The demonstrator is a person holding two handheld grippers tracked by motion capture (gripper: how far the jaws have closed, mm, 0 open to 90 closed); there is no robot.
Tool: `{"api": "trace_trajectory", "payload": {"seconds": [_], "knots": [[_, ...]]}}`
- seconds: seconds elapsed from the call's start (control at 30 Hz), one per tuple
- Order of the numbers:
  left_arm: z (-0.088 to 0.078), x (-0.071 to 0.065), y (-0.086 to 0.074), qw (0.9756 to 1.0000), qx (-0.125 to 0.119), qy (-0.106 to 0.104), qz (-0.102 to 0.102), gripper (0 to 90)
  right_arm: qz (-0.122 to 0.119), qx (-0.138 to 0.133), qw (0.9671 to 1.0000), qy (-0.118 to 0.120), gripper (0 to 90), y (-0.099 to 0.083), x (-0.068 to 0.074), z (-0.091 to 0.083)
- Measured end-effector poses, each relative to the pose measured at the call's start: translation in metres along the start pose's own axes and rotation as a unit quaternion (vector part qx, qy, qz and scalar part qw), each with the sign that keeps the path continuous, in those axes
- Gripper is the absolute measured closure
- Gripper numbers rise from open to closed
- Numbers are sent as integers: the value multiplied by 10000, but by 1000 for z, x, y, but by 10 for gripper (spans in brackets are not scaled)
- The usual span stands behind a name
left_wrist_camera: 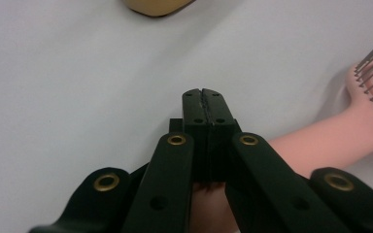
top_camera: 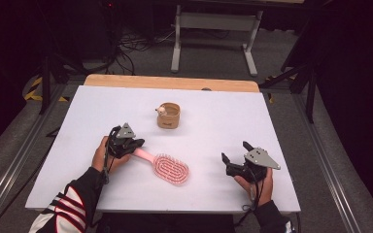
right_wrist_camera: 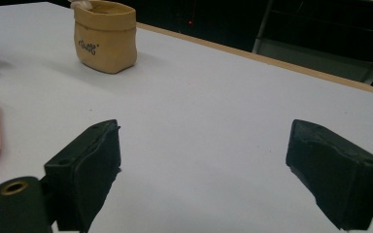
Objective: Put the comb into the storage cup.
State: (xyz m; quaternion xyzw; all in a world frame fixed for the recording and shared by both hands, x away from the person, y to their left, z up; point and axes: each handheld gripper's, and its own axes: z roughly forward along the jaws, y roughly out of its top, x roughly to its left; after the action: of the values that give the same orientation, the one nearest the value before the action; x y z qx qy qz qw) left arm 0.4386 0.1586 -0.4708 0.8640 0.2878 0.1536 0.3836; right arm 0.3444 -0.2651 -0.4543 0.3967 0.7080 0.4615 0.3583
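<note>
Watching left gripper: fingers clenched together, nothing between, above handle of pink plastic oval hairbrush lying mid-table. We judge risk: pressing down skids brush toward tan fabric pouch. Right gripper fingers released, idle.

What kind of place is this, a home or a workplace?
It is probably a lab or workshop set up for recording, not a home. A white board on a wooden table serves as the work surface, black cables lie tangled on the grey carpet behind it, and metal rails run beside it.
</note>
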Motion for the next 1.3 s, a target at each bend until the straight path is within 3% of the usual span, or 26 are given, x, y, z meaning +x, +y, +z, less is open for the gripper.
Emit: {"api": "trace_trajectory", "payload": {"seconds": [0.3, 0.4, 0.63, 1.03, 1.3], "knots": [[2, 1, 4, 9996, 231, 45, 175, 900, -12, 78, 10000, 35, 130, -1, 1, 3], [10, 4, 6, 9995, 300, -50, 112, 900, -31, 110, 9999, 58, 131, -1, 2, 4], [7, 7, 5, 9994, 327, -84, 70, 900, -46, 150, 9999, 71, 131, -2, 1, 4], [-13, 1, -9, 9980, 585, 143, 213, 900, -1, 89, 10000, 40, 132, -1, -3, 1], [-32, -2, -25, 9976, 639, 172, 178, 900, -15, 111, 9999, 29, 133, -1, -3, 1]]}}
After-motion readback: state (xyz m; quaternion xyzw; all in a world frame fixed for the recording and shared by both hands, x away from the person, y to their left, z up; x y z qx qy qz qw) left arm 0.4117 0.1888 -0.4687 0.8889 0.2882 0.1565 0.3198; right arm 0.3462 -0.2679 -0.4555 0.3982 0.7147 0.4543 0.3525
